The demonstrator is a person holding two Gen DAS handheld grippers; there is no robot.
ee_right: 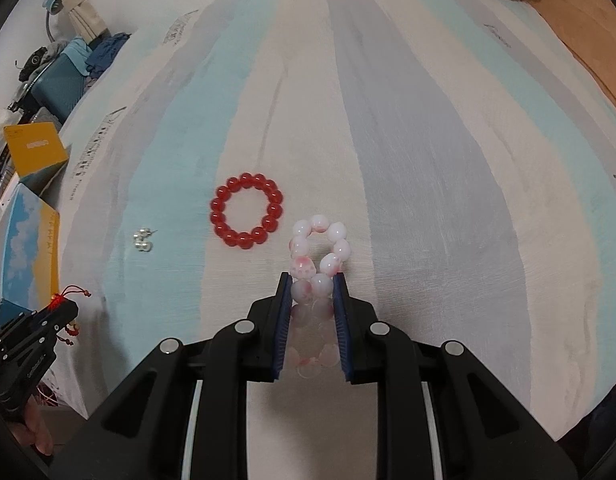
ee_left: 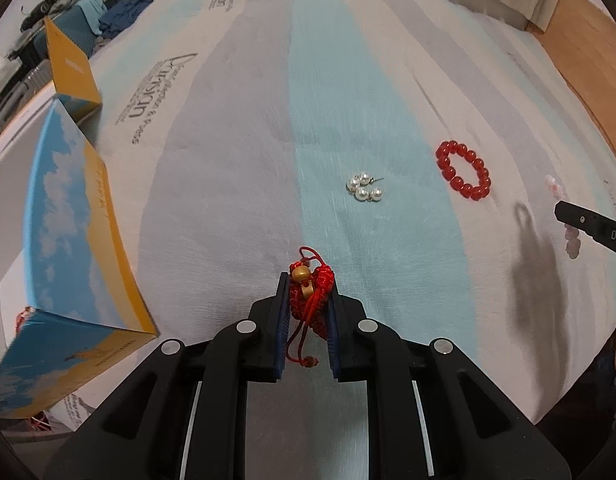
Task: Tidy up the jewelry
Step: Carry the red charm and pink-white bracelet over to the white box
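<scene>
Red braided cord, bunched up with a gold bead on it, sits clamped between the blue pads of the left gripper (ee_left: 308, 304); this woven cord bracelet (ee_left: 311, 300) hangs clear of the cloth, its loose tails dangling below. The right gripper (ee_right: 312, 304) is likewise closed on a pink-and-white bead bracelet (ee_right: 318, 256), squeezing the near beads while the rest of the loop sticks out past the fingertips. Beyond both tools lies a striped bedsheet (ee_left: 236, 168) in pale blue, grey and cream bands. On it rest a small cluster of pearl earrings (ee_left: 365, 187) and, just to their right, a red bead bracelet (ee_left: 463, 170) lying flat as an open ring. At the left edge stands an open blue-and-yellow box (ee_left: 68, 200) printed with clouds, its flap raised.
</scene>
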